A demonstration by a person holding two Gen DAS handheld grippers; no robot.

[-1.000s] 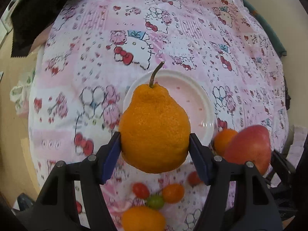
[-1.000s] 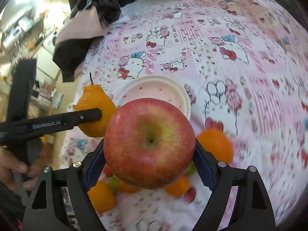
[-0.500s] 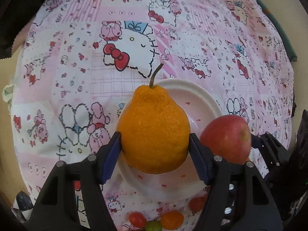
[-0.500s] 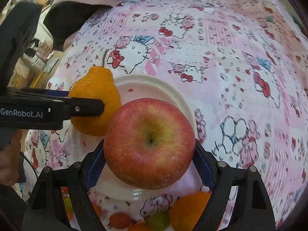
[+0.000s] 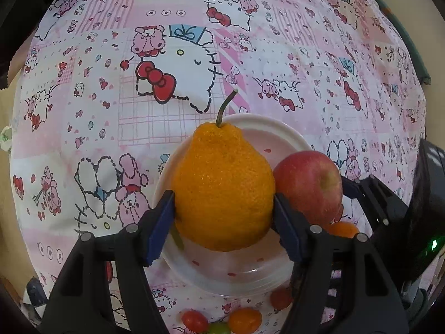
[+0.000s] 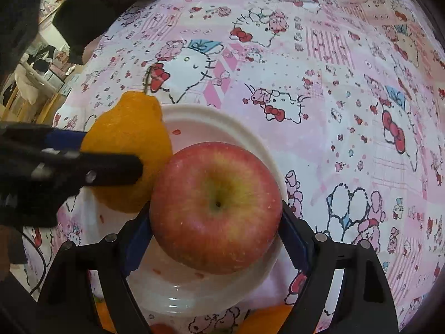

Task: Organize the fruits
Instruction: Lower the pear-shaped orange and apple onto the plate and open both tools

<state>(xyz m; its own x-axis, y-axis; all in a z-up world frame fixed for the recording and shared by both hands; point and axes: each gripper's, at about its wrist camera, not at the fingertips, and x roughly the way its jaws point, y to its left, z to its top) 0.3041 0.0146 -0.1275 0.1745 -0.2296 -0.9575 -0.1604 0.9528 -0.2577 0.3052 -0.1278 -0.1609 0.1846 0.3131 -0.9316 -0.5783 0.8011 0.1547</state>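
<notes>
Left wrist grip: left gripper [image 5: 224, 214] pinches the knobbly orange citrus [image 5: 222, 186] over the white plate [image 5: 278, 133].
Left wrist risk: the citrus touches the apple [image 5: 308, 183]; releasing could roll both off.
Left wrist surface: pink cartoon cloth [image 5: 139, 111], small fruits [image 5: 244, 317] near.
Right wrist grip: right gripper [image 6: 217, 236] clamps the apple above the plate.
Right wrist risk: the grippers could collide.
Right wrist room: dark cloth [image 6: 91, 14], cluttered room beyond.

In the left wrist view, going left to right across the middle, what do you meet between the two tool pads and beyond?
Left tool's left pad → bumpy orange citrus → its right pad → red apple → right tool.
</notes>
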